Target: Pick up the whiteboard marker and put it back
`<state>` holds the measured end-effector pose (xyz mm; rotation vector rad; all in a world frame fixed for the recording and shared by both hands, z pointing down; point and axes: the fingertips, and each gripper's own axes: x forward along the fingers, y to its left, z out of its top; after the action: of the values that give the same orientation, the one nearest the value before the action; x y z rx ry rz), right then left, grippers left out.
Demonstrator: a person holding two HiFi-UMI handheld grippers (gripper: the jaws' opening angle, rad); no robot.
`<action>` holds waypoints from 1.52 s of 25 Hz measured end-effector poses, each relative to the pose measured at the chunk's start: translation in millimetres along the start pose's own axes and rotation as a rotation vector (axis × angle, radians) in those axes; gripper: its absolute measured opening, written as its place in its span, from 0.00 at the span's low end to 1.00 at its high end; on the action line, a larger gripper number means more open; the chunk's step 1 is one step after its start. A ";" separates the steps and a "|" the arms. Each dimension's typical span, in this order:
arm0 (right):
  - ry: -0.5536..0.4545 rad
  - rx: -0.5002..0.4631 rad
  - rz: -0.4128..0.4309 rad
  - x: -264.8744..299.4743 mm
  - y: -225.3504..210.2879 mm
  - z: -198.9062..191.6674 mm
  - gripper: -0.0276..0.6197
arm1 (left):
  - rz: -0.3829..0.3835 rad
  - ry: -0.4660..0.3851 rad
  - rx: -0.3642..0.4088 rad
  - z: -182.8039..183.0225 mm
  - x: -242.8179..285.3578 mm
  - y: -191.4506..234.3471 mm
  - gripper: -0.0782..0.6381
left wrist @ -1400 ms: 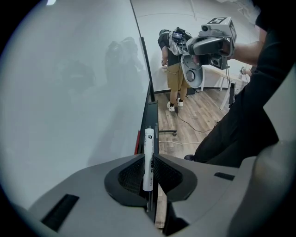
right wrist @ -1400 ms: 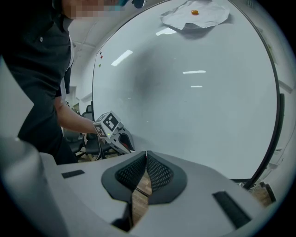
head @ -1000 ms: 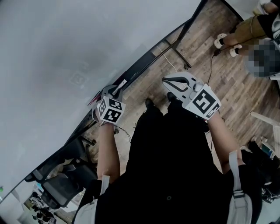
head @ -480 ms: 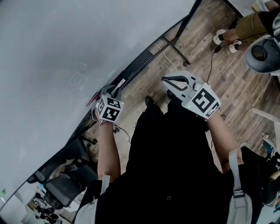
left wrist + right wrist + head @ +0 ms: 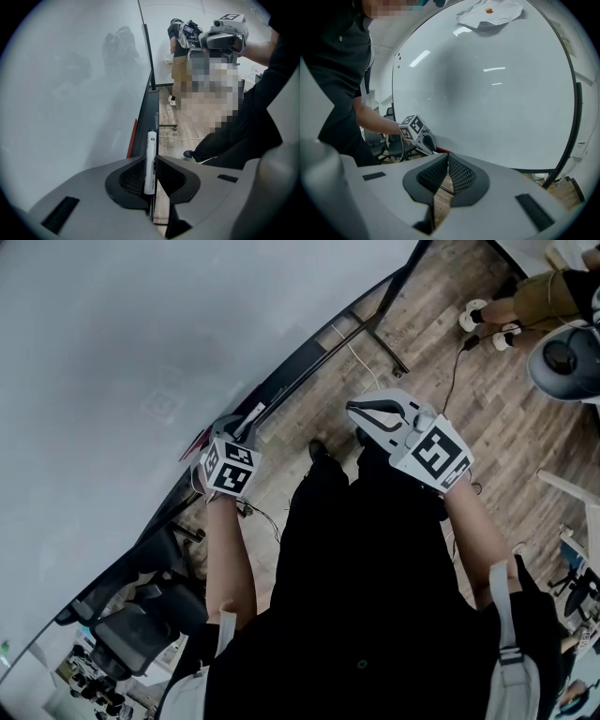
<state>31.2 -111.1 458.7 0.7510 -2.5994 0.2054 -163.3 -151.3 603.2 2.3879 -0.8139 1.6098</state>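
A white whiteboard marker [image 5: 151, 159] with a black band is clamped between the jaws of my left gripper [image 5: 150, 176], its tip pointing along the black ledge [image 5: 146, 117] at the foot of the whiteboard [image 5: 70, 93]. From the head view, the left gripper [image 5: 234, 442] is over that ledge [image 5: 300, 367] and the marker [image 5: 253, 416] pokes out of it. My right gripper [image 5: 361, 413] hangs above the wooden floor, jaws together with nothing between them; the same holds in the right gripper view [image 5: 447, 172].
A red strip [image 5: 132, 138] lies on the ledge near the marker. The board's stand foot [image 5: 380, 338] and a cable [image 5: 354, 357] cross the floor. Another person [image 5: 525, 301] stands at the far right. Office chairs [image 5: 131, 634] crowd the lower left.
The left gripper with the marker has shifted slightly up and left, closer to the ledge. The right gripper has stayed where it was.
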 end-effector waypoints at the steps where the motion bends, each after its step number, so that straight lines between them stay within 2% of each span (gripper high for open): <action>1: 0.000 0.001 0.005 0.1 0.0 -1.0 0.07 | 0.000 0.003 -0.002 0.2 0.3 -0.1 0.21; 11: -0.012 0.013 0.049 -1.0 -2.1 -6.1 0.07 | 0.050 0.011 -0.066 -4.5 -16.7 0.9 0.27; 19: -0.032 -0.043 0.146 6.8 7.6 5.2 0.07 | 0.184 -0.151 -0.164 22.6 -84.7 9.9 0.26; 23: -0.056 -0.113 0.213 11.9 17.6 20.3 0.07 | 0.244 -0.248 -0.217 34.2 -119.6 3.8 0.19; 29: -0.108 -0.227 0.298 5.6 26.7 47.0 0.07 | 0.288 -0.325 -0.307 44.8 -162.9 -24.3 0.13; 32: -0.160 -0.256 0.354 0.1 31.0 62.0 0.07 | 0.296 -0.418 -0.393 51.6 -182.1 -41.9 0.13; 34: -0.213 -0.258 0.408 -5.4 38.1 74.7 0.07 | 0.290 -0.508 -0.482 56.1 -196.7 -55.9 0.13; 36: -0.278 -0.224 0.477 -13.0 44.5 91.0 0.07 | 0.276 -0.616 -0.589 60.2 -211.8 -68.8 0.13; 38: -0.322 -0.179 0.532 -21.7 45.9 105.1 0.07 | 0.238 -0.775 -0.695 67.9 -232.0 -79.1 0.13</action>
<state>-14.5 -88.7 353.7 0.0142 -3.0261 0.0024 -132.0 -30.9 381.3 2.3562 -1.5059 0.2462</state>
